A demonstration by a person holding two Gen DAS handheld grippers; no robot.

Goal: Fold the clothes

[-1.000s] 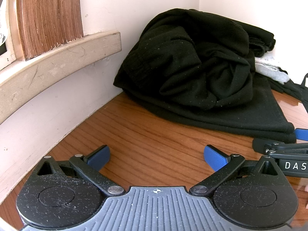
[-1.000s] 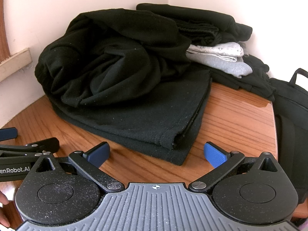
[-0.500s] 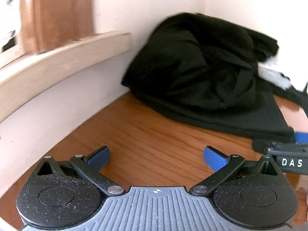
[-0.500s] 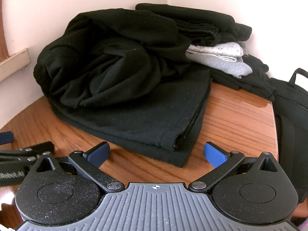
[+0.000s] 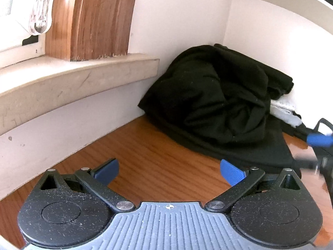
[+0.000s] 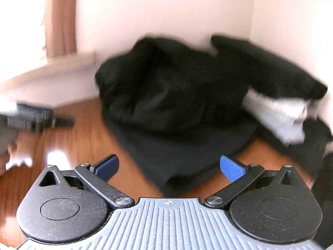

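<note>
Both claws spread, empty: left gripper [image 5: 169, 169], right gripper [image 6: 169, 167]. Black clothes [image 5: 218, 95] heaped at 1 o'clock in the table [image 5: 145, 156] corner. Reach low, pinch only the top garment's edge.

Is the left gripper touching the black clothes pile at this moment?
Apart. In the left wrist view the open left gripper has bare wooden table between its fingertips, and the black clothes pile lies farther back in the corner.
</note>
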